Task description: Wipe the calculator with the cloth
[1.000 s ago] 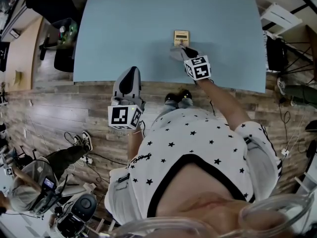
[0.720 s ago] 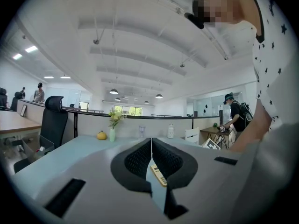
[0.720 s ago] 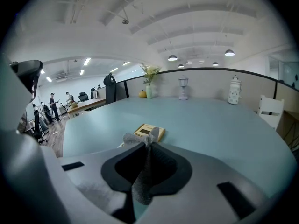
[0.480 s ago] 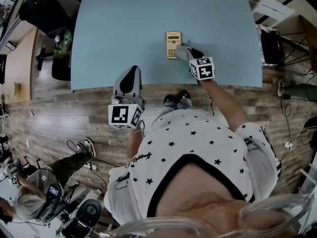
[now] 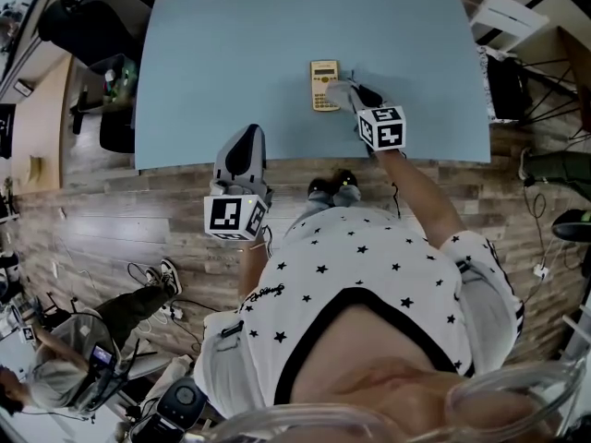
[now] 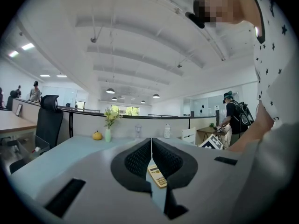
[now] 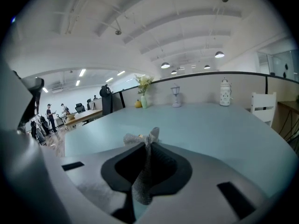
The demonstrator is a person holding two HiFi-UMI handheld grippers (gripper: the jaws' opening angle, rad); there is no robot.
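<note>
Calculator (image 5: 324, 85), a small flat yellow-beige plastic rectangle with a keypad, is lying face up on the pale blue worktop (image 5: 231, 44), roughly mid-width and a bit toward the near edge. It is also showing past the left tool's jaws in the left gripper view (image 6: 157, 176).

Right tool (image 5: 354, 94) is gripping a grey knitted cloth (image 5: 340, 91). In the right gripper view its jaws are closing on a bunched fold, with the rest of the cloth (image 7: 142, 171) trailing back between them and a tuft poking out in front. From the head view the cloth's free end is sitting at the calculator's right edge, seemingly touching it.

Left tool (image 5: 242, 146) is hanging over the worktop's near edge, well apart from the calculator. Its jaws are meeting with only a slit between them and are holding nothing.

Handling, judging from looks:
- The calculator is looking light, stiff and smooth, so it is probably sliding on the slick worktop under wiping strokes.
- The best hold is likely pinching its long side edges or pinning the bottom end, avoiding keys and display.
- The cloth is looking soft, limp and light, so a pinch on a bunched part is working fine.

Counting:
- one calculator
- one cloth
- two tools
- one worktop
</note>
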